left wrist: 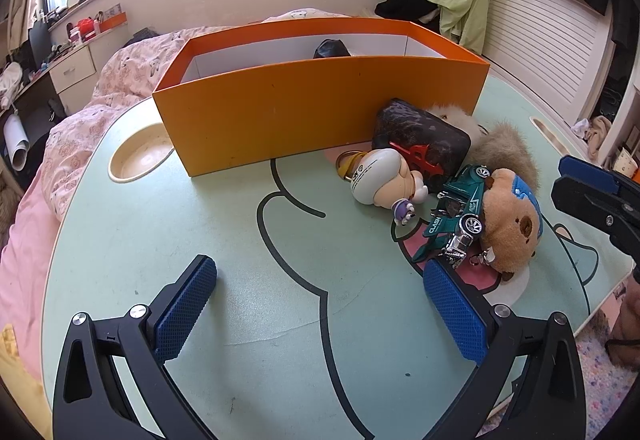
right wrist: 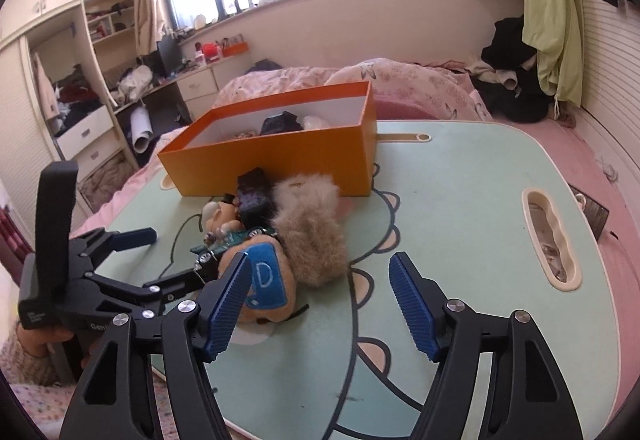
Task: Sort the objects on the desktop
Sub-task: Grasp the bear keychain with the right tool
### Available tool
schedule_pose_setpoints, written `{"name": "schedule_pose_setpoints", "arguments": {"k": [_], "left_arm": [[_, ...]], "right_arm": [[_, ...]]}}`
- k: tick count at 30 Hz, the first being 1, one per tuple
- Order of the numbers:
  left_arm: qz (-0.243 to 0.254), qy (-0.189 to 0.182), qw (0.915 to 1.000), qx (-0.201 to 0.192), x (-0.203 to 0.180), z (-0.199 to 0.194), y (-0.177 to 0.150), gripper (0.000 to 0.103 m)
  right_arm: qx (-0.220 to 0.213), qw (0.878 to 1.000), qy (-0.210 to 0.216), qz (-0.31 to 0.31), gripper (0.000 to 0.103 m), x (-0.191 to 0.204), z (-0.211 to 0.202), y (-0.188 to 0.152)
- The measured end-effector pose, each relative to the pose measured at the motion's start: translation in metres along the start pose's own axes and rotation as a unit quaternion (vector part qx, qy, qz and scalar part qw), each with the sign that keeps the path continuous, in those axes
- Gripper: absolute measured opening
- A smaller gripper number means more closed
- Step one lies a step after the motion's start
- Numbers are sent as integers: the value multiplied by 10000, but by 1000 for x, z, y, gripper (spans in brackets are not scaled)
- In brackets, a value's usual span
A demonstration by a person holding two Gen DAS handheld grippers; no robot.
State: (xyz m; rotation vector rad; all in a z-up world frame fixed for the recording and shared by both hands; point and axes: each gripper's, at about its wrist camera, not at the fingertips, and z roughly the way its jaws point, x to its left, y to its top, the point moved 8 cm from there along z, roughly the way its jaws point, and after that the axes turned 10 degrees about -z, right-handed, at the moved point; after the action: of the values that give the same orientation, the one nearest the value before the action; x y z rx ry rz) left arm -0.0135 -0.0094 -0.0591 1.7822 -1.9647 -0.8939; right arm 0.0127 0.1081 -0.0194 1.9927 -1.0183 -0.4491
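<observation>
**Q:** Bedroom, right? what's the surface?

**Me:** Bedroom, yes; pink floral bedding behind, windows along the back wall; work surface is a mint lap table (left wrist: 200,240) with a cartoon print, sitting on the bed.

**Q:** Task things, where?

**Me:** Orange box (left wrist: 304,112) at the table's far side, open top, white inside; a dark item (right wrist: 280,123) and something pale already in it; the rest is a pile just in front of the box's near wall: dark patterned case (left wrist: 424,136) leaning at the box, big-headed figurine (left wrist: 384,180) lying on its side, green toy car (left wrist: 456,216) tilted against the bear plush (left wrist: 512,224); furry beige plush (right wrist: 312,236) behind the bear, touching it.

**Q:** Your left claw?

**Me:** Left gripper (left wrist: 320,288) spread wide over bare table; nothing between the blue pads; its right pad is just beside the car's front end, can't tell if touching.

**Q:** Right claw?

**Me:** Right gripper (right wrist: 320,280) partly open, empty; no pad presses on anything; left finger (right wrist: 228,304) overlaps the bear's blue patch in view, contact unclear; bare table shows in the gap.

**Q:** Anything else?

**Me:** My hand (right wrist: 44,340) shows under the left gripper's handle in the right view.
</observation>
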Motion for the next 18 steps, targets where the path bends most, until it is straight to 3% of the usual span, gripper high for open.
{"name": "schedule_pose_setpoints", "arguments": {"k": [2, 6, 14, 15, 18], "left_arm": [[-1, -1, 10000, 0, 0, 0, 0, 103], [-4, -1, 10000, -1, 0, 1, 0, 103], [1, 3, 10000, 1, -1, 1, 1, 103], [2, 1, 10000, -5, -1, 1, 1, 103], [1, -5, 10000, -8, -1, 1, 1, 103]], "right_arm": [[15, 9998, 185, -27, 71, 9, 2, 4], [92, 9987, 315, -384, 51, 31, 6, 6], [841, 9930, 693, -455, 49, 40, 41, -13], [798, 9937, 652, -451, 43, 39, 38, -13], [512, 9962, 583, -389, 43, 35, 23, -12]]}}
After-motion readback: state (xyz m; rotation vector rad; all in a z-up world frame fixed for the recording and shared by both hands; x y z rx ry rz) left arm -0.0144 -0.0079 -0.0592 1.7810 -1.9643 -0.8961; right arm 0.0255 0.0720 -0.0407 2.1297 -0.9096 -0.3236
